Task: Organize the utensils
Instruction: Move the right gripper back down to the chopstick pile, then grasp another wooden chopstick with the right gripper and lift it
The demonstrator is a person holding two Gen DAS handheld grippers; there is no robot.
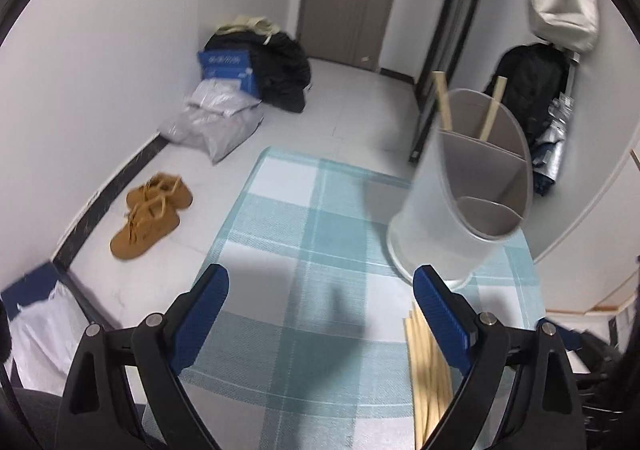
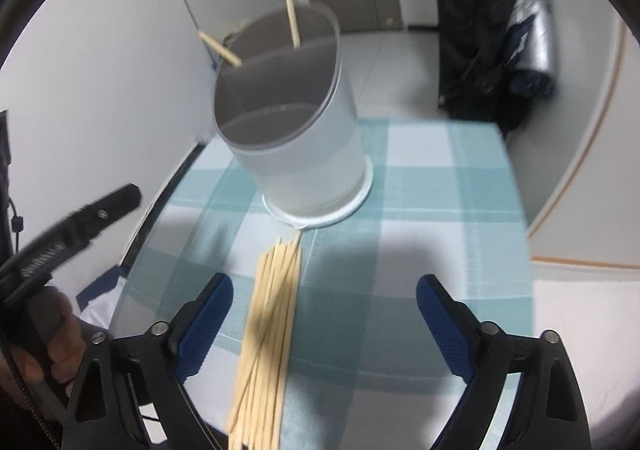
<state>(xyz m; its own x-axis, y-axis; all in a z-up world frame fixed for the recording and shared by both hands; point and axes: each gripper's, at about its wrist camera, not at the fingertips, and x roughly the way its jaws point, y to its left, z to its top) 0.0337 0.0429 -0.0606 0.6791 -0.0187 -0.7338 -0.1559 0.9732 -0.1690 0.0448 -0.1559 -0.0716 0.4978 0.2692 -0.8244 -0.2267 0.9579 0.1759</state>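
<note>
Two chopsticks already stood in the rear compartment of the translucent utensil holder in the left wrist view, leaning apart against its back wall. The holder sat toward the far right corner of the worktop, which was covered by a teal checked cloth. The left gripper hovered over the middle of the worktop with its jaws wide apart and nothing between them. Part of the loose bundle of chopsticks showed just behind its right finger, near the worktop's near right edge. A pair of brown shoes lay on the floor beyond the left edge.

In the right wrist view, the right gripper hung above the bundle, jaws also fully apart and empty. The sticks lay flat, roughly parallel, their far tips fanned and stopping just short of the holder's base. The left gripper's body appeared at the left edge.

The sticks looked light, stiff and smooth, so one would likely roll or slide out of a loose pinch. A hold across the shaft near its middle seemed safest, taking an outer stick of the bundle rather than several at once. The holder looked light enough to tip if knocked.
</note>
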